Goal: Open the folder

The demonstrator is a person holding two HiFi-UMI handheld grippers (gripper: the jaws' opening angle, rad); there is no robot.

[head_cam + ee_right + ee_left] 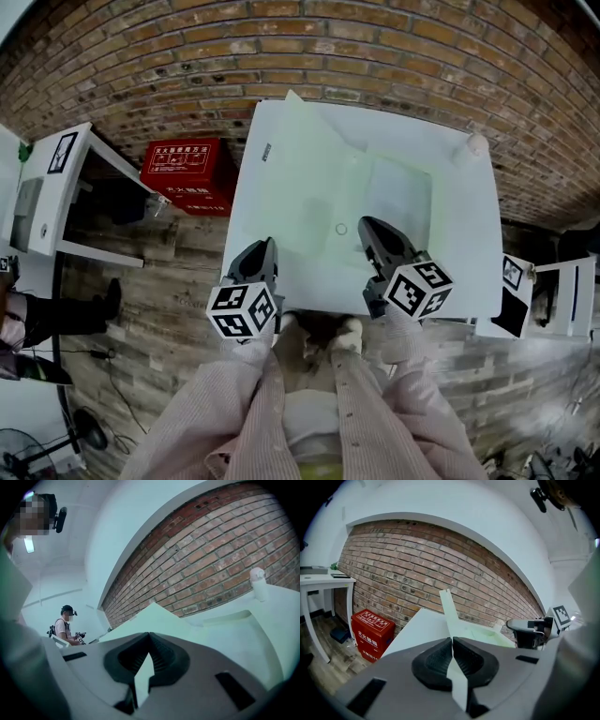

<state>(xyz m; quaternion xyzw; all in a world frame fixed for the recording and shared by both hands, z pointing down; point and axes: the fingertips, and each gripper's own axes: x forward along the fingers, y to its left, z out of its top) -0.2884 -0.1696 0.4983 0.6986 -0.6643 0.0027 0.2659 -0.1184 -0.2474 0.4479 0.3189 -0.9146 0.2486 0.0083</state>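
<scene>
**Two pinches on one folder [319, 178]**

Both tools are clamped on thin pale-green sheet, and that is the point of the pose. The folder lies flat on the white table [459, 244], filling most of its middle, with its near edge toward the person.

The left gripper [263, 247] has its jaws pressed together on the near edge of one leaf. In the left gripper view that leaf stands up on edge and runs from the pads to a raised corner against the brick wall [417, 569]. In my judgement this is the cover being peeled up and away to the left.

The right gripper [373, 229] is likewise closed tight, with a sliver of the same pale sheet caught between its pads. It sits low over the right part of the near edge. Most likely it pins the other leaf so the whole folder does not lift with the cover, though I cannot tell exactly which layer it has.

The folder looks partly open: one leaf is raised and the rest lies flat. Thin plastic flexes and slips easily, so a grip this close to the edge could let go if pulled sharply.
</scene>
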